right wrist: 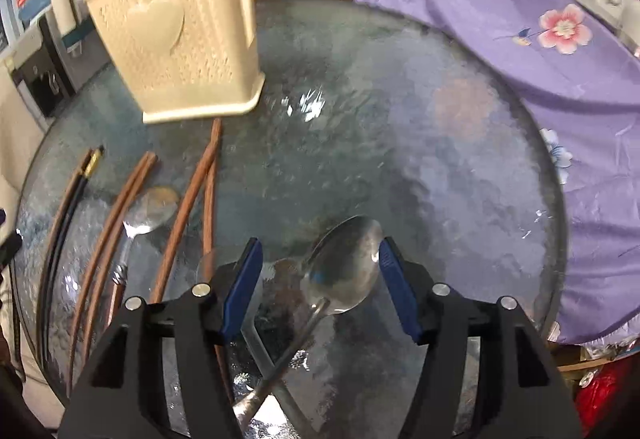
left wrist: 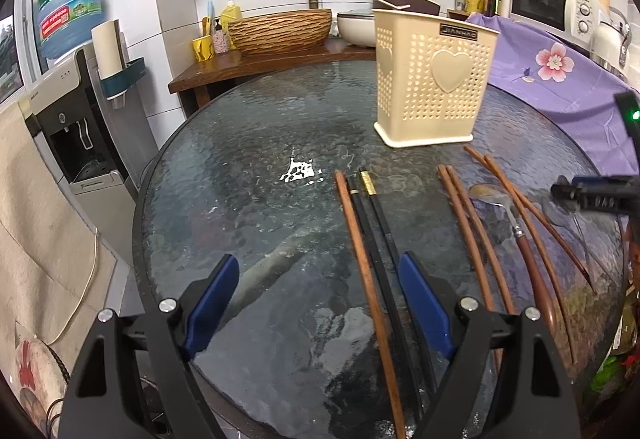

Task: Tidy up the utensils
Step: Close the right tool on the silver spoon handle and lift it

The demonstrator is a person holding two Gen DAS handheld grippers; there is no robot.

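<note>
A cream perforated utensil holder [left wrist: 434, 79] stands upright on the round glass table [left wrist: 260, 167]; it also shows in the right wrist view [right wrist: 180, 35]. Several brown chopsticks [left wrist: 472, 239] and a black pair [left wrist: 376, 235] lie in front of it. A wood-handled spoon [left wrist: 504, 211] lies among them. My left gripper [left wrist: 318, 303] is open above the table, the black pair near its right finger. My right gripper [right wrist: 320, 287] is open, with a metal spoon [right wrist: 344, 271] lying between its fingers, bowl forward. The right gripper also shows at the left view's right edge [left wrist: 592, 195].
A purple flowered cloth [right wrist: 540, 51] covers the table's right side. A wooden counter with a basin [left wrist: 280, 29], bowls and a microwave [left wrist: 556, 7] lies behind. A water dispenser [left wrist: 68, 95] stands to the left.
</note>
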